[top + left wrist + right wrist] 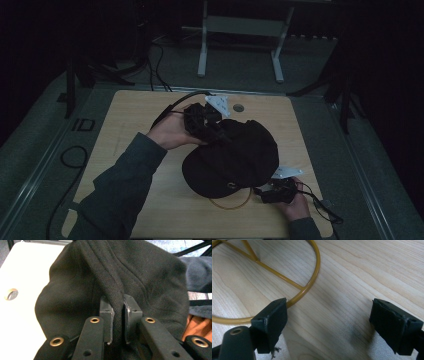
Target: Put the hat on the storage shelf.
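Now, from the high view, you are holding your left gripper [216, 129] at the far edge of a black cloth hat [235, 157] that is lying on the wooden surface [130, 125]. Your right gripper [267, 192] is resting low on the near side of the hat, just beside a yellow wire ring [231, 204] that is peeking out from under the cloth.

Along the left gripper view, your jaws are clenching a raised fold of the hat [117, 277]; the ridge of cloth is running straight up between the two pads, and both pads are pressing on it. To the left of the jaws a small round hole [11, 294] is showing in the pale surface [20, 327].

Along the right gripper view, your jaws are standing wide apart and released, with bare wood [352, 290] between them. The yellow ring [312, 277] is curving just past the tip of the left jaw, with nothing gripping it.
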